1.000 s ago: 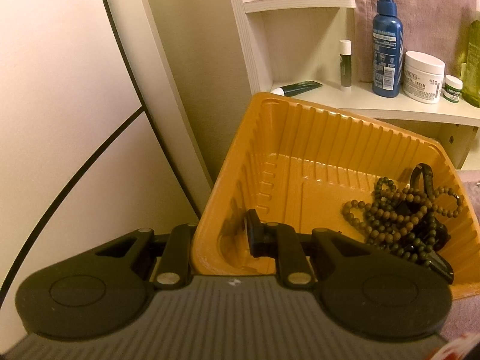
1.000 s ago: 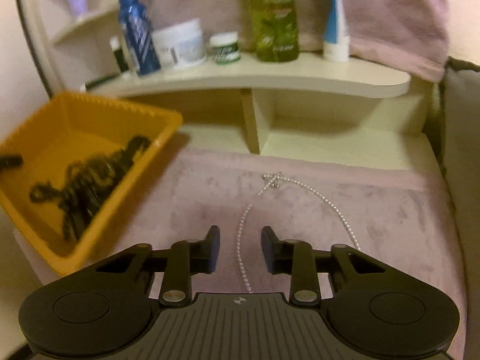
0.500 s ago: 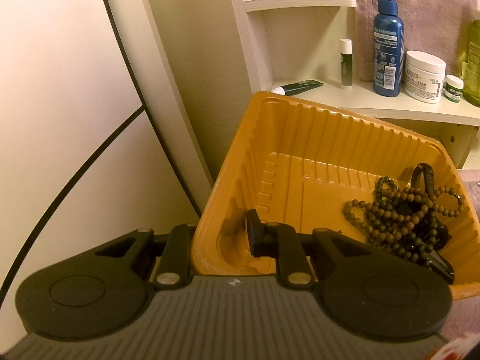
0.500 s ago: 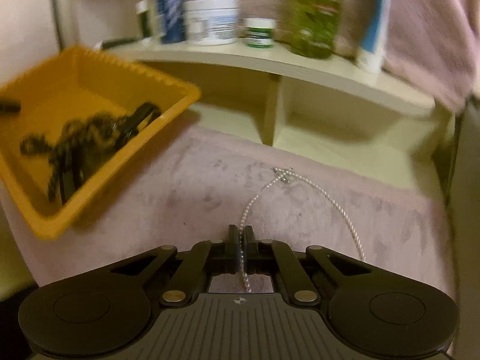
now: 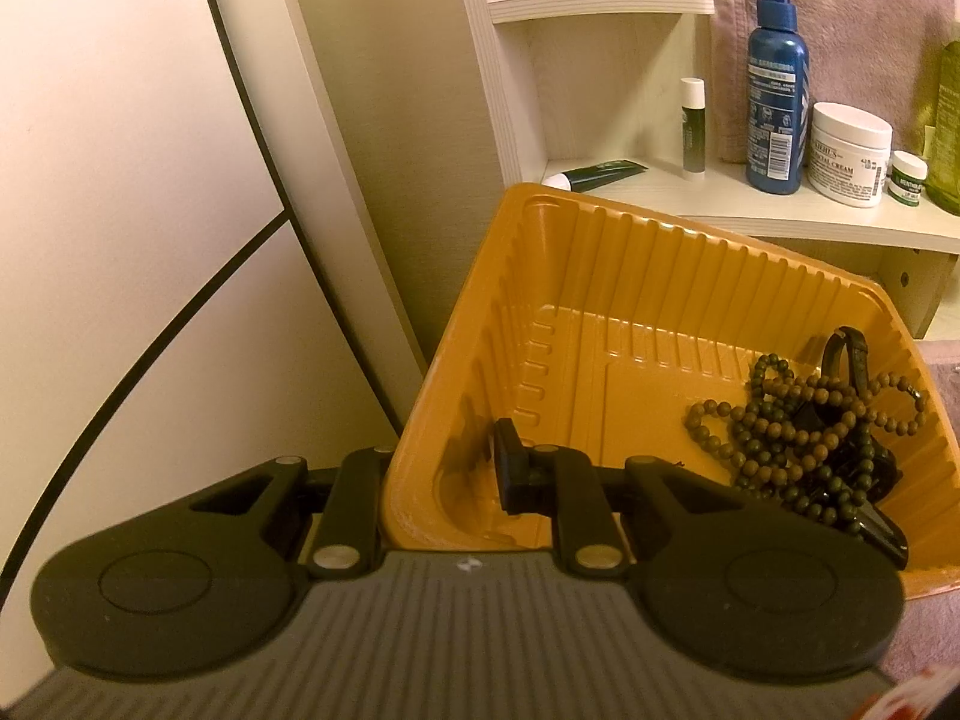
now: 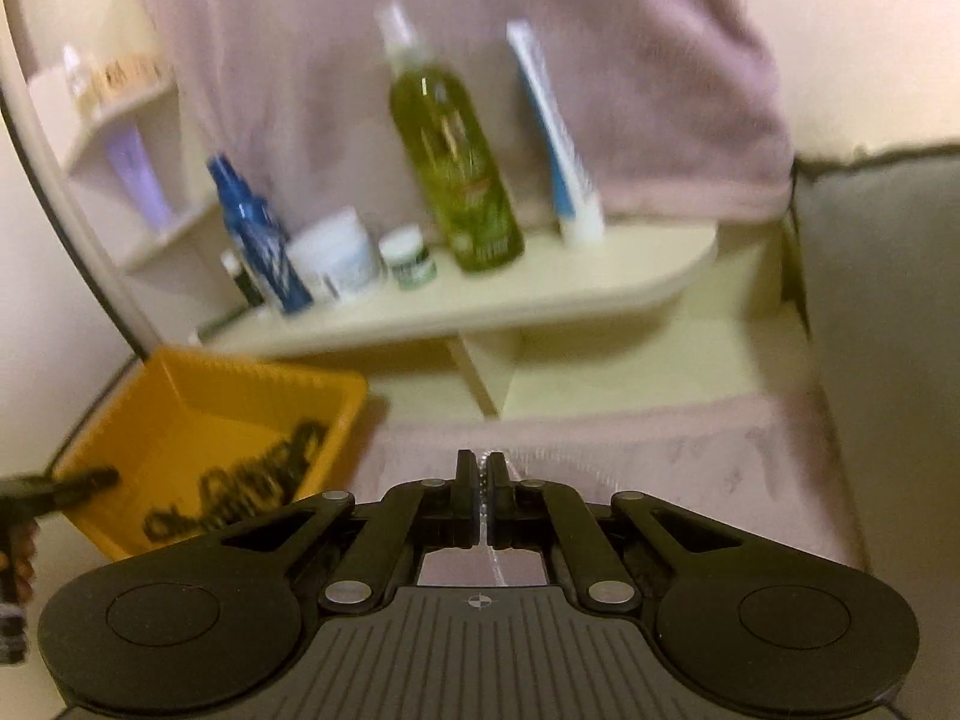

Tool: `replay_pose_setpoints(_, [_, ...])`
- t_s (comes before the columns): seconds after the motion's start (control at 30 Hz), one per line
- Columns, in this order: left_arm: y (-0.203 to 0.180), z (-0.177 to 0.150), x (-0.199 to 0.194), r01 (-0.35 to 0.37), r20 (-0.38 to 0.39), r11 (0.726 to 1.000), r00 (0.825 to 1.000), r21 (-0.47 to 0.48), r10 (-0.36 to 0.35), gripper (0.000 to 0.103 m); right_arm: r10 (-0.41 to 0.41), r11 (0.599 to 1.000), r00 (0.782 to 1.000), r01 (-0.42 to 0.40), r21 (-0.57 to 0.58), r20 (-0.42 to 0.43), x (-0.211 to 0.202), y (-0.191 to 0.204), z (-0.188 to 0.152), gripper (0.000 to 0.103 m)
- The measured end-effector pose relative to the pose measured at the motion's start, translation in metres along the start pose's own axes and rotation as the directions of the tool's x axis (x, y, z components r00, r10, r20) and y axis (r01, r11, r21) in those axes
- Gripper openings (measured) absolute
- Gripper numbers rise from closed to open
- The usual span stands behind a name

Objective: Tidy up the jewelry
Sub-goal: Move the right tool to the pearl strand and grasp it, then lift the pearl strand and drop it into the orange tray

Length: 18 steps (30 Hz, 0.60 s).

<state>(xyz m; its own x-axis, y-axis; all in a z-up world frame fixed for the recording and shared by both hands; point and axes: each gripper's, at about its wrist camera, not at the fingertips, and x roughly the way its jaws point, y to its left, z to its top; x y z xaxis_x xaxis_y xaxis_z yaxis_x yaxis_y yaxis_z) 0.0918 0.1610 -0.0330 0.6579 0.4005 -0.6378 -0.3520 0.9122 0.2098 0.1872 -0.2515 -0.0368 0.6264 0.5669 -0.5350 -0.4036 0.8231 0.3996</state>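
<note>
My left gripper (image 5: 438,471) is shut on the near wall of the orange tray (image 5: 630,300), one finger outside and one inside. A tangle of dark green bead strings (image 5: 810,420) and a black strap (image 5: 846,354) lie in the tray's right corner. My right gripper (image 6: 480,474) is shut on a thin white pearl necklace (image 6: 495,564), which shows between the pads and hangs below them over the pink mat (image 6: 690,468). In the blurred right wrist view the orange tray (image 6: 210,414) sits to the left with the bead strings (image 6: 240,486) in it.
A cream shelf (image 6: 540,294) behind the tray carries a blue spray bottle (image 6: 258,246), a white cream jar (image 6: 336,258), a small jar (image 6: 408,258), a green bottle (image 6: 456,162) and a tube (image 6: 558,144). A pink towel (image 6: 420,18) hangs behind them.
My right gripper closed on the pearl necklace and rose with it off the mat, tipping its view upward. My left gripper and the tray stayed still.
</note>
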Motion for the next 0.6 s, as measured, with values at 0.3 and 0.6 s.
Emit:
replay_pose_setpoints(0.3, [0.0,0.001,0.001,0.0,0.0,1.0,1.0,-0.002,0.0,0.017,0.062,0.998,0.993,-0.06,-0.021,0.105,-0.044,0.016,0.038,0.002])
replay_pose_setpoints(0.6, [-0.001,0.002,0.001,0.002,0.001,1.0,1.0,-0.006,-0.002,0.017,0.156,0.987,0.978,-0.15,-0.055,0.138,-0.064,0.046,0.066,0.002])
